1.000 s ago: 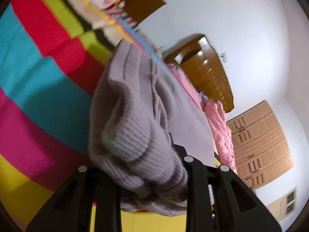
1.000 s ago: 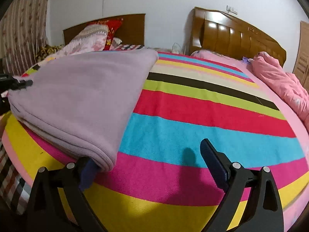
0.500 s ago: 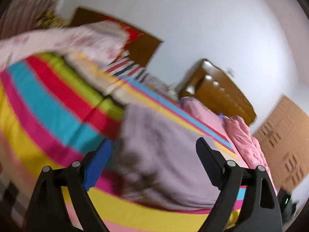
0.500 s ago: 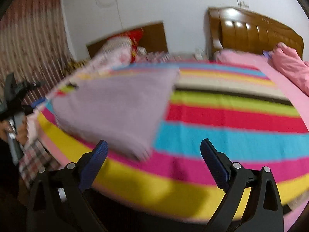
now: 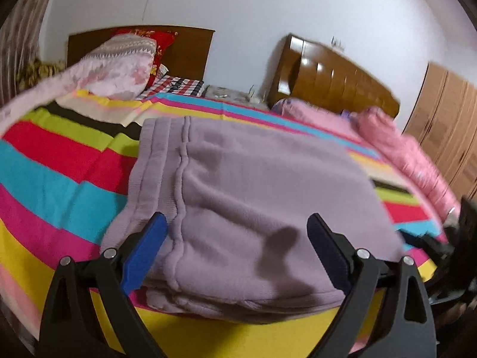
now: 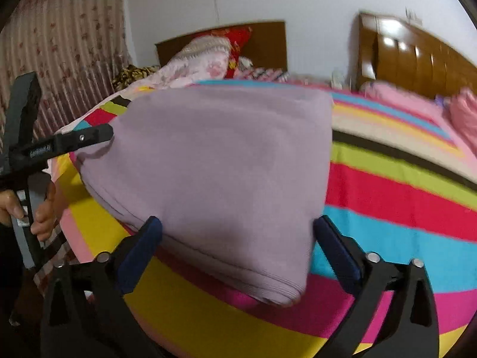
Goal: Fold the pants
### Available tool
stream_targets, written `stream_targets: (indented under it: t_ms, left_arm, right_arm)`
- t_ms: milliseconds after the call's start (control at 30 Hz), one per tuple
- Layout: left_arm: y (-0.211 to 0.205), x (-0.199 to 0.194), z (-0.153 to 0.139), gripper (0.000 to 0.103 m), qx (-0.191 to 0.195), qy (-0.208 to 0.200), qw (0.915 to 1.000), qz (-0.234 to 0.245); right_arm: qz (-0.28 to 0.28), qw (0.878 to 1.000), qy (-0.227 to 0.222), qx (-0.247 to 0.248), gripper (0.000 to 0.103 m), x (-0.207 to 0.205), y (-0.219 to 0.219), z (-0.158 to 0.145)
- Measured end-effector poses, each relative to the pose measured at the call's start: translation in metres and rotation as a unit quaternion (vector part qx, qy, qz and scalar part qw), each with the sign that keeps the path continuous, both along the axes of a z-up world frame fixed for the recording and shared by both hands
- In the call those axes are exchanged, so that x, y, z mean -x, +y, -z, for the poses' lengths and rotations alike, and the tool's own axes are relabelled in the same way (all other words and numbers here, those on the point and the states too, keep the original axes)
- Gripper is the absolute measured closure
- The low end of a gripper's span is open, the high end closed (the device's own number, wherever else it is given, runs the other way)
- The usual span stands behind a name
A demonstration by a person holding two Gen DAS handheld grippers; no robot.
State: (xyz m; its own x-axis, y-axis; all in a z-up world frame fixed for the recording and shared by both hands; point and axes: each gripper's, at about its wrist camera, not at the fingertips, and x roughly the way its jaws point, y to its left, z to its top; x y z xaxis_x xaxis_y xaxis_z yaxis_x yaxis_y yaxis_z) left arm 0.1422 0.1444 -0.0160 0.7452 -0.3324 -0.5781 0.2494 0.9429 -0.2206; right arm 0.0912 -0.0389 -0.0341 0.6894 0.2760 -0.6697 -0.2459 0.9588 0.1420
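The lilac knit pants (image 5: 253, 179) lie folded flat in a stack on the striped bed cover (image 5: 44, 164), waistband ribs at their left edge. My left gripper (image 5: 235, 219) hovers over the near fold with its jaws opening wide; the cloth lies below the gap and neither pad presses it. In the right wrist view the pants (image 6: 223, 155) show as a smooth folded slab near the bed's front edge. My right gripper (image 6: 237, 220) is held over their near corner, its jaws also opening and touching nothing. The left gripper (image 6: 59, 146) and the hand (image 6: 41, 217) holding it appear at the far left.
Floral pillows (image 5: 119, 65) and a red cushion lie against a dark headboard at the back left. A pink quilt (image 5: 402, 155) runs along the bed's right side below a wooden headboard (image 5: 334, 83). A wardrobe (image 5: 447, 125) stands right, a patterned curtain (image 6: 59, 53) left.
My left gripper let go of the bunched pants end, opened wide, rolled level and drew back. The pants now lie flat. My right gripper pulled back from the pants' corner.
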Motion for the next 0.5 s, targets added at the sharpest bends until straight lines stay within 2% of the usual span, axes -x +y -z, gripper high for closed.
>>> stream_targets:
  t_ms: [67,133,200,267,367,500]
  left_arm:
    - [-0.007,0.0,0.003,0.002,-0.022,-0.005,0.9997,-0.002]
    - [-0.015,0.001,0.006,0.002,-0.062,-0.008,0.998,-0.013]
    - [-0.019,0.006,0.009,0.002,-0.081,-0.014,0.9965,-0.016]
    - [-0.017,0.01,0.009,0.002,-0.078,-0.02,0.9966,-0.016]
    - [-0.014,0.01,0.008,0.002,-0.073,-0.022,0.997,-0.017]
    - [-0.016,0.011,0.01,0.002,-0.078,-0.022,0.9965,-0.02]
  right_arm:
    - [0.003,0.999,0.021,-0.027,0.004,-0.005,-0.008,0.0]
    - [0.002,0.999,0.032,-0.022,0.004,-0.004,-0.011,-0.006]
    - [0.001,1.0,0.007,0.001,0.004,0.002,-0.015,-0.025]
    - [-0.004,1.0,-0.025,-0.012,0.004,0.002,-0.028,-0.05]
    - [-0.022,0.997,-0.045,-0.052,0.004,-0.017,-0.043,-0.08]
    - [-0.082,0.995,-0.019,-0.063,0.004,-0.066,-0.023,-0.085]
